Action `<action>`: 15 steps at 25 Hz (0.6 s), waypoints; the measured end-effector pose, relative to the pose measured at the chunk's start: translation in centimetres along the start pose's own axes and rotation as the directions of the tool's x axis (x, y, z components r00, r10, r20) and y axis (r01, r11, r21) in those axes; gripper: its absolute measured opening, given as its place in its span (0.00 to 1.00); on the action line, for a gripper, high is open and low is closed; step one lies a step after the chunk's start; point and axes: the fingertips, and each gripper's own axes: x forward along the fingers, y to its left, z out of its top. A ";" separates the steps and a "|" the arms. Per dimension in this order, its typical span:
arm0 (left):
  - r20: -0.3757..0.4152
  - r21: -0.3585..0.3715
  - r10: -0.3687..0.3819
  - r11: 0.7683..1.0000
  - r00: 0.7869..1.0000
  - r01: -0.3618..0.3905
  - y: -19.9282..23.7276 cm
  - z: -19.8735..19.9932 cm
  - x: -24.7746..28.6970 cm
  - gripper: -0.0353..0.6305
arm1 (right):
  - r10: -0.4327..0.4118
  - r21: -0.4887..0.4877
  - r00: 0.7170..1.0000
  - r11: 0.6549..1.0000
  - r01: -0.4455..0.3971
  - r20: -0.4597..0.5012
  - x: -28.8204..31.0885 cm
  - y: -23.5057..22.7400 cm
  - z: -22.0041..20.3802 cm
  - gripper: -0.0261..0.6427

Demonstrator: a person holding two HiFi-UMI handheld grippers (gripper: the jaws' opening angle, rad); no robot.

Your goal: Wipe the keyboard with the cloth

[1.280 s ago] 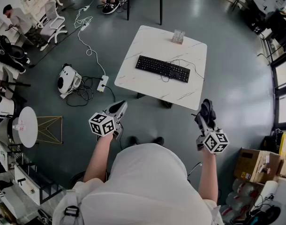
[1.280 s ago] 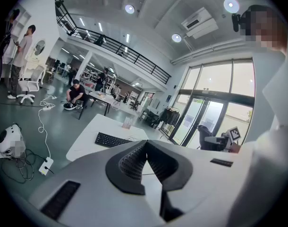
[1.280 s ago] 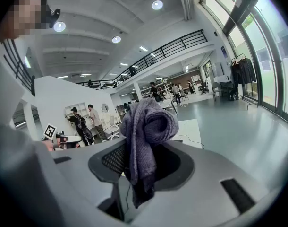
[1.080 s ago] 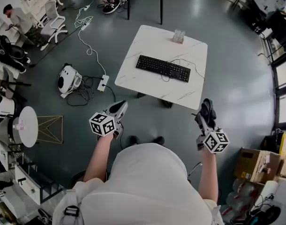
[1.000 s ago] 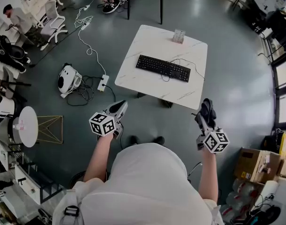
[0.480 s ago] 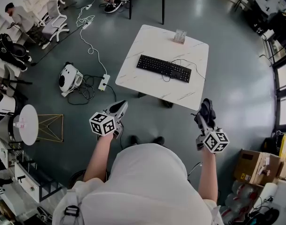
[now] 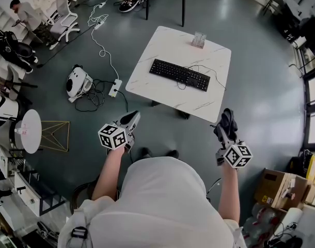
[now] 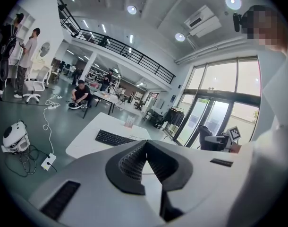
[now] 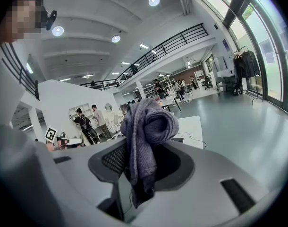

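Observation:
A black keyboard [image 7: 179, 75] lies across the middle of a white marble-top table [image 7: 157, 92], well ahead of me. Both grippers hang in the air short of the table's near edge. My left gripper [image 7: 131, 118] is at the left, its jaws shut with nothing between them. In the left gripper view the keyboard [image 8: 113, 138] shows far off beyond that gripper [image 8: 145, 146]. My right gripper [image 7: 227, 124] is shut on a bunched grey-purple knitted cloth [image 7: 229, 119]. In the right gripper view the cloth [image 9: 146, 126] sticks up out of the gripper [image 9: 143, 157] and hides part of the table.
A small card holder [image 7: 198, 39] stands at the table's far edge, and the keyboard's cable [image 7: 201, 69] loops beside it. On the floor at the left lie a power strip [image 7: 114, 88], cables and a white device [image 7: 76, 81]. Cardboard boxes [image 7: 273, 187] sit at the right.
Both grippers stay where they were, the right one still shut on the cloth. The head view has drifted slightly, so the floor objects at the left sit a little differently in the picture.

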 end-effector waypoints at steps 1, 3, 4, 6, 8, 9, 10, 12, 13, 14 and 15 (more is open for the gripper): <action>0.002 -0.002 0.004 1.000 1.000 -0.004 -0.3 -0.1 0.3 0.07 | 0.004 -0.001 1.000 1.000 -0.004 -0.002 0.0 -0.4 0.0 0.28; 0.007 -0.004 0.009 1.000 1.000 -0.009 -0.9 -0.4 0.8 0.07 | 0.013 -0.004 1.000 1.000 -0.013 -0.008 -0.1 -1.3 0.1 0.28; 0.009 -0.005 0.011 1.000 1.000 -0.011 -1.3 -0.5 1.1 0.07 | 0.018 -0.006 1.000 1.000 -0.018 -0.011 -0.2 -1.7 0.1 0.28; 0.013 -0.006 0.018 1.000 1.000 -0.018 -2.0 -0.8 1.7 0.07 | 0.029 -0.011 0.999 1.000 -0.029 -0.016 -0.2 -2.5 0.4 0.28; 0.016 -0.008 0.024 1.000 1.000 -0.024 -2.8 -1.0 2.2 0.07 | 0.041 -0.014 0.999 0.999 -0.041 -0.021 -0.2 -3.2 0.7 0.28; 0.017 -0.009 0.027 1.000 0.999 -0.027 -3.1 -1.1 2.5 0.07 | 0.047 -0.016 0.999 0.999 -0.047 -0.023 -0.1 -3.5 0.8 0.28; 0.019 -0.010 0.029 1.000 0.999 -0.029 -3.4 -1.3 2.7 0.07 | 0.053 -0.018 0.998 0.998 -0.054 -0.025 -0.1 -3.7 0.9 0.28; 0.023 -0.017 0.035 0.999 0.999 -0.034 -3.9 -1.6 3.0 0.07 | 0.065 -0.024 0.997 0.998 -0.066 -0.031 0.1 -4.2 0.8 0.28; 0.025 -0.021 0.037 0.999 0.999 -0.037 -4.0 -1.7 3.2 0.07 | 0.070 -0.026 0.997 0.997 -0.070 -0.035 0.2 -4.4 0.8 0.28; 0.026 -0.024 0.041 0.999 0.999 -0.040 -4.1 -1.7 3.3 0.07 | 0.073 -0.027 0.997 0.997 -0.074 -0.038 0.4 -4.6 0.8 0.28; 0.026 -0.027 0.044 0.999 0.999 -0.043 -4.1 -1.8 3.5 0.07 | 0.075 -0.025 0.996 0.997 -0.076 -0.041 0.5 -4.8 0.9 0.28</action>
